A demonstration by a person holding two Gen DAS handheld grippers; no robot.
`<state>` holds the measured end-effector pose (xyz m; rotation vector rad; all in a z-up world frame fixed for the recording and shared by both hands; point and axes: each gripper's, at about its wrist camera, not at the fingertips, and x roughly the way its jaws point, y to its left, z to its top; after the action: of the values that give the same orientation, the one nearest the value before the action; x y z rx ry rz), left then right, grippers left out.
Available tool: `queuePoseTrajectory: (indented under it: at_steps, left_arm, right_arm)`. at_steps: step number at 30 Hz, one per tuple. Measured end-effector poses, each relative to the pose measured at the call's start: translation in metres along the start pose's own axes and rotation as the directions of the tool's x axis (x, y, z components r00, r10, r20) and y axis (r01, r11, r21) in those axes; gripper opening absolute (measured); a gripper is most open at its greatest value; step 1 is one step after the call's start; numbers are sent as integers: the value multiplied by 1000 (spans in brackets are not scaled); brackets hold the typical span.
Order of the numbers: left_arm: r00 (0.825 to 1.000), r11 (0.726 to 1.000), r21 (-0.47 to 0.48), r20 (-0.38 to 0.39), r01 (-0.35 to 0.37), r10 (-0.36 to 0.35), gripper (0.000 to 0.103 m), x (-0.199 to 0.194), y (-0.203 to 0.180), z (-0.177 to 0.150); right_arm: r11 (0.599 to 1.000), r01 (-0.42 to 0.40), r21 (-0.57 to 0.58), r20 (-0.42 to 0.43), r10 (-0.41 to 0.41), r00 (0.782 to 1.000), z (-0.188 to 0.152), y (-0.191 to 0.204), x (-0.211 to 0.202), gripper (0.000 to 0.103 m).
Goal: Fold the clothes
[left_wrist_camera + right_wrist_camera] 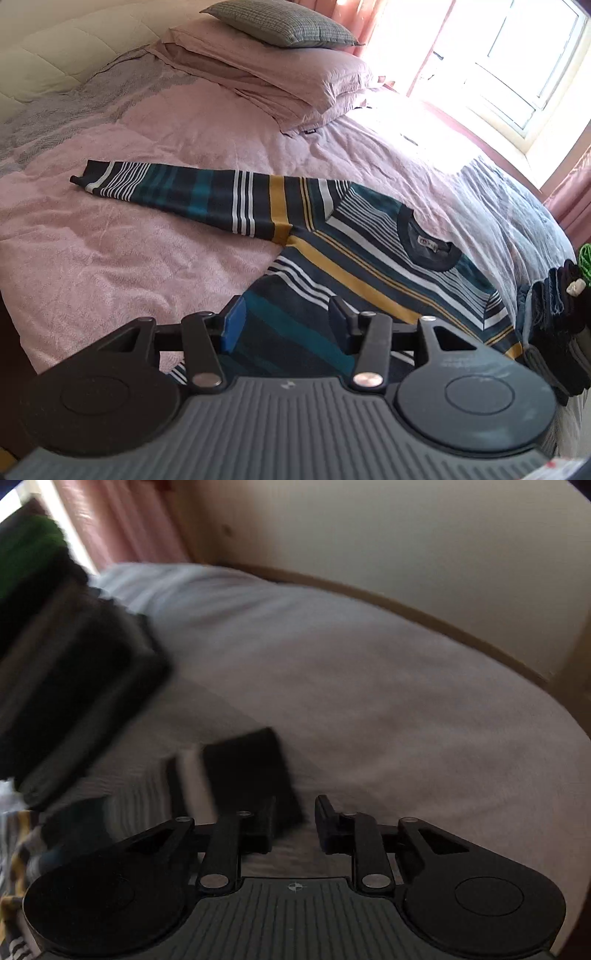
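A striped sweater [369, 266] in navy, teal, white and mustard lies flat on the pink bed cover [110, 258], one sleeve [184, 192] stretched out to the left. My left gripper [288, 321] hovers open over the sweater's lower body, nothing between its fingers. The right wrist view is blurred. There my right gripper [295, 823] stands open just above the bed, and the sweater's other cuff [240, 768], dark with a white band, lies just ahead of its left finger [267, 823]. The cuff is not between the jaws.
A stack of dark folded clothes [554, 325] [66, 664] sits at the bed's edge beside the sweater. Pillows [288, 74] are piled at the head of the bed under a bright window [517, 55]. A wall [406, 535] stands beyond the bed.
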<state>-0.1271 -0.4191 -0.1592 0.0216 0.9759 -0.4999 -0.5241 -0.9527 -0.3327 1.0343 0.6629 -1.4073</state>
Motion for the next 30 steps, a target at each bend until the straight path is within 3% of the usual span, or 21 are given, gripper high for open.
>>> queuePoseTrajectory:
  at_steps: [3, 5, 7, 9, 12, 14, 16, 17, 18, 19, 20, 21, 23, 25, 27, 29, 30]
  left_arm:
    - [1000, 1000, 16, -24, -15, 15, 44, -4, 7, -10]
    - [999, 1000, 11, -36, -27, 27, 44, -10, 15, -17]
    - [998, 999, 11, -57, -33, 33, 45, -13, 23, -23]
    - [995, 999, 17, -92, -42, 43, 46, -13, 28, -31]
    - [985, 998, 52, -164, -37, 45, 46, -10, 32, -44]
    - [977, 997, 79, -209, -14, 30, 46, -8, 35, -51]
    - [967, 994, 110, -252, 3, 25, 48, -5, 36, -59]
    - [962, 992, 123, -270, 11, 22, 48, -3, 37, -62]
    - [959, 991, 133, -283, 23, 16, 48, -2, 37, -65]
    - [956, 989, 140, -295, 38, 6, 48, -1, 38, -67]
    - [952, 988, 147, -306, 55, -8, 49, 0, 39, -70]
    - [948, 985, 156, -318, 71, -18, 49, 1, 39, -72]
    - [938, 977, 192, -345, 96, -24, 49, 1, 41, -76]
    - [931, 962, 236, -363, 137, -43, 49, -3, 46, -82]
    - [922, 941, 302, -385, 155, -28, 49, -4, 50, -88]
    - [917, 920, 359, -399, 160, -4, 49, -8, 56, -94]
    - [915, 909, 378, -403, 174, -7, 49, -11, 59, -95]
  right_arm:
    - [986, -92, 139, 1, 93, 996, -7, -16, -13, 47]
    - [972, -199, 122, -27, 204, 979, -18, -9, -25, 50]
    - [952, -302, 42, -121, 305, 945, -33, 5, -37, 50]
    - [910, -407, -78, -294, 369, 882, -65, 29, -43, 50]
    - [791, -582, -191, -550, 404, 730, -129, 60, -57, 50]
    - [733, -642, -224, -651, 377, 659, -170, 72, -68, 50]
    - [703, -674, -225, -715, 351, 605, -204, 76, -76, 50]
    - [704, -673, -229, -729, 335, 597, -219, 77, -77, 50]
    - [711, -663, -234, -734, 319, 600, -232, 75, -79, 50]
    - [714, -659, -238, -736, 310, 602, -242, 74, -80, 40]
    - [713, -654, -252, -736, 298, 608, -250, 73, -82, 13]
    - [714, -646, -271, -732, 283, 620, -252, 72, -83, 0]
    - [692, -647, -319, -685, 304, 662, -253, 61, -103, 0]
    - [710, -577, -403, -643, 229, 731, -259, 52, -111, 0]
    - [706, -480, -520, -597, 101, 796, -268, 58, -117, 2]
    - [713, -438, -548, -573, 61, 817, -273, 63, -132, 24]
    - [726, -412, -551, -543, 63, 837, -272, 63, -144, 41]
